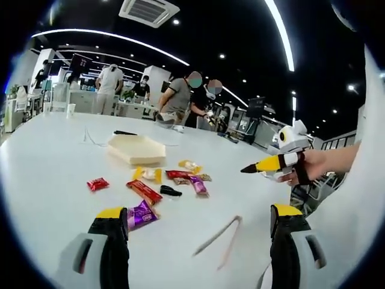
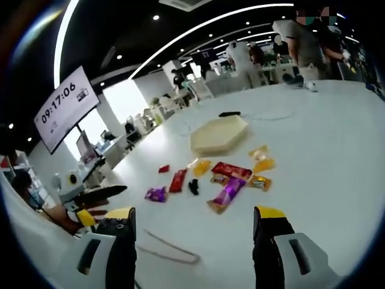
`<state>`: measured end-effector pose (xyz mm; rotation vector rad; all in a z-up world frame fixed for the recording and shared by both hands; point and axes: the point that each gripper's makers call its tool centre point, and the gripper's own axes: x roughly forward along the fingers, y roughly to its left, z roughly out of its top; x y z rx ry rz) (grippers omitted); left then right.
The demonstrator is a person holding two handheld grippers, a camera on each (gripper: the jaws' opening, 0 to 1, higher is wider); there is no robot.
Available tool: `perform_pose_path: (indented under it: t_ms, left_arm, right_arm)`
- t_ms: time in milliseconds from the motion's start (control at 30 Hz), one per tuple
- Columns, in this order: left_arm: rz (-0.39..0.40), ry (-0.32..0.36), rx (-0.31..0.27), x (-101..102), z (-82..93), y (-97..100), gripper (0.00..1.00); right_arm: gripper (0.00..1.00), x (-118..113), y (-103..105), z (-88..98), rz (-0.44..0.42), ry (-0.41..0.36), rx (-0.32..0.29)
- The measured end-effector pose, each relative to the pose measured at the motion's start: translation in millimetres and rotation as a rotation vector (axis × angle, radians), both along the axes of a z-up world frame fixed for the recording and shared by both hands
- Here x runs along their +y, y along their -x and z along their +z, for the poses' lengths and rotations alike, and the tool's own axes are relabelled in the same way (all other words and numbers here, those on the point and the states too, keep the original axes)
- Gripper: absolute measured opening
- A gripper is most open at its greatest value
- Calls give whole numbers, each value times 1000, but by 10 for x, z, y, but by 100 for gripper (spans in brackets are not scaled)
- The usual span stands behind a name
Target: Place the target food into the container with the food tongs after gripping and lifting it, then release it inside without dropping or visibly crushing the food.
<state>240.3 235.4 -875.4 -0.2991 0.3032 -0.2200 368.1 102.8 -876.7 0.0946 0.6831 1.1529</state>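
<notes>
The room is a large open office with a dark ceiling, curved light strips, a ceiling vent and a wall screen [image 2: 63,107] showing a clock readout. Several people stand at desks beyond the far edge of the surface.

The white surface [image 1: 54,180] is wide and bare apart from one cluster of items. The container [image 1: 137,150], a shallow beige hexagonal tray, lies at the far side of that cluster. Just in front of it lie scattered wrapped snacks: a red bar [image 1: 144,191], a purple packet [image 1: 142,214], a small red packet [image 1: 97,183], yellow packets [image 1: 148,174] and a small black item [image 1: 170,191].

The food tongs [image 1: 218,239] lie flat on the surface, nearer than the snacks and apart from them.

The left claw [image 1: 198,229] is spread wide and holds nothing. The right claw [image 2: 192,226] is likewise wide apart and empty; it also appears at the right of the left gripper view, raised above the surface.

Risks, as judged from this state:
- The tongs are thin and flat; a claw may slip off them or push them away.
- An off-centre hold could let the tongs twist, dropping the food.
- Excess closing force could crush a wrapper.
- Which snack is the target cannot be told.
</notes>
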Motion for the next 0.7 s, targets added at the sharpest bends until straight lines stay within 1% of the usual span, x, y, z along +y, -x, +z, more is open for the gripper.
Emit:
perform_pose_path:
  t_ms: [167, 333, 400, 433, 500, 567, 700]
  left_arm:
    - [-17, -29, 18, 10, -65, 2, 99]
    - [-42, -59, 42, -59, -162, -8, 99]
    - [-27, -100, 52, -31, -199, -19, 99]
    - [-24, -105, 50, -18, -213, -24, 99]
    - [-18, -99, 27, -8, -202, -50, 99]
    - [-33, -96, 33, -32, -225, -65, 99]
    - [-78, -121, 52, -92, -315, -67, 99]
  right_arm:
    - [81, 2, 16, -5, 8, 5, -1]
    - [81, 12, 27, 2, 10, 4, -2]
    - [81, 17, 33, 9, 12, 5, -3]
    - [81, 18, 34, 10, 13, 5, -4]
    - [81, 18, 30, 16, 12, 3, -4]
    - [81, 16, 28, 20, 13, 3, -5]
    - [81, 19, 27, 34, 12, 0, -5]
